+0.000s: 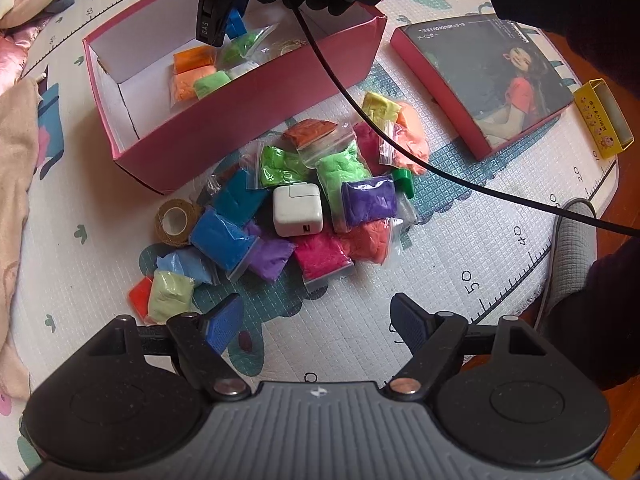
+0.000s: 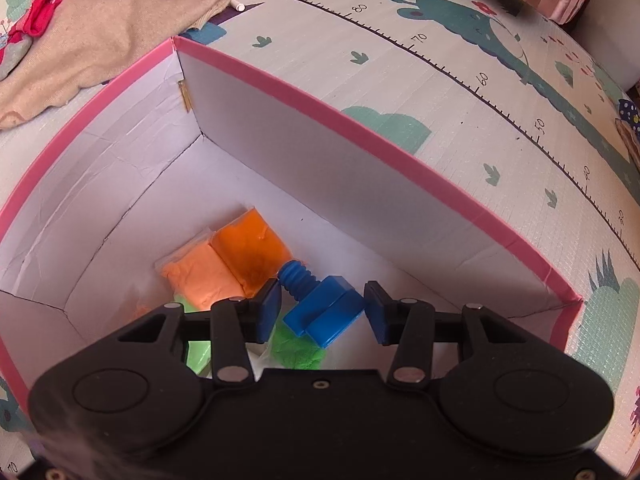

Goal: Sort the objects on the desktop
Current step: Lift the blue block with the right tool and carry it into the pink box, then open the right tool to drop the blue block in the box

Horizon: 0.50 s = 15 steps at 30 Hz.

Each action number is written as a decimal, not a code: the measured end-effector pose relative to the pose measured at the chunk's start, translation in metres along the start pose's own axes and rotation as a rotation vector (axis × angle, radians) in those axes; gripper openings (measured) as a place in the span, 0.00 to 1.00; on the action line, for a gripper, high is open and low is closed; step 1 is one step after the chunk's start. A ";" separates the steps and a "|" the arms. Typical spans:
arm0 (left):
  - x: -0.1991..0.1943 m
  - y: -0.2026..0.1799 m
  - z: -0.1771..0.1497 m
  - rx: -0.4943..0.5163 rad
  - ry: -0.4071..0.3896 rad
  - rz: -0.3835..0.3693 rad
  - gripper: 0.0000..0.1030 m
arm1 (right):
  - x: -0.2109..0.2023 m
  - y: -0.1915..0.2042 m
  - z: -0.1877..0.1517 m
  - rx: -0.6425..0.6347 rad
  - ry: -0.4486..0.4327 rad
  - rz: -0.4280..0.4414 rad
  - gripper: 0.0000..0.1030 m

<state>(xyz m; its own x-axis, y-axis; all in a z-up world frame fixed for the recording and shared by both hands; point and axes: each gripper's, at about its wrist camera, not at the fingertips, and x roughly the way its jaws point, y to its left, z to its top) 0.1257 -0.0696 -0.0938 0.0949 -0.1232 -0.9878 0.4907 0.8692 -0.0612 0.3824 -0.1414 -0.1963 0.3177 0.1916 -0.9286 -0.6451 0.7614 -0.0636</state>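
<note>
A pile of coloured clay bags point(image 1: 304, 208) lies on the play mat with a white charger cube point(image 1: 297, 210), a green toy bolt point(image 1: 405, 182) and a brown tape roll point(image 1: 176, 222). My left gripper point(image 1: 316, 322) is open and empty just in front of the pile. The pink box point(image 1: 248, 112) holds orange point(image 2: 236, 258) and green point(image 2: 296, 350) clay bags. My right gripper point(image 2: 320, 306) hangs over the box, jaws open around a blue toy bolt point(image 2: 320, 304); I cannot tell whether the pads touch it. It also shows in the left wrist view point(image 1: 236, 20).
The box lid point(image 1: 486, 84) with a girl's picture lies right of the box. A yellow sleeve point(image 1: 604, 120) lies beyond it. Beige clothing point(image 2: 104, 28) lies left of the box. A black cable point(image 1: 400, 148) crosses above the pile.
</note>
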 end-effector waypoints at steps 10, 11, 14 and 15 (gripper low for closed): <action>0.004 0.000 0.002 -0.013 0.008 -0.013 0.78 | 0.015 -0.001 0.001 0.014 0.009 0.006 0.53; 0.004 0.000 0.003 -0.012 0.008 -0.011 0.78 | 0.017 0.000 0.001 0.015 0.014 0.008 0.66; 0.003 -0.001 0.004 -0.009 0.003 -0.007 0.78 | 0.014 0.003 0.002 0.022 0.008 0.015 0.72; 0.003 -0.001 0.005 -0.007 0.002 -0.004 0.78 | 0.013 0.004 0.003 0.023 0.004 0.014 0.75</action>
<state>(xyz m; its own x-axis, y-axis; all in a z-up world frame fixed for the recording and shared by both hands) 0.1296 -0.0730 -0.0958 0.0916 -0.1258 -0.9878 0.4846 0.8723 -0.0662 0.3858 -0.1343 -0.2072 0.3058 0.1996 -0.9309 -0.6336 0.7725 -0.0425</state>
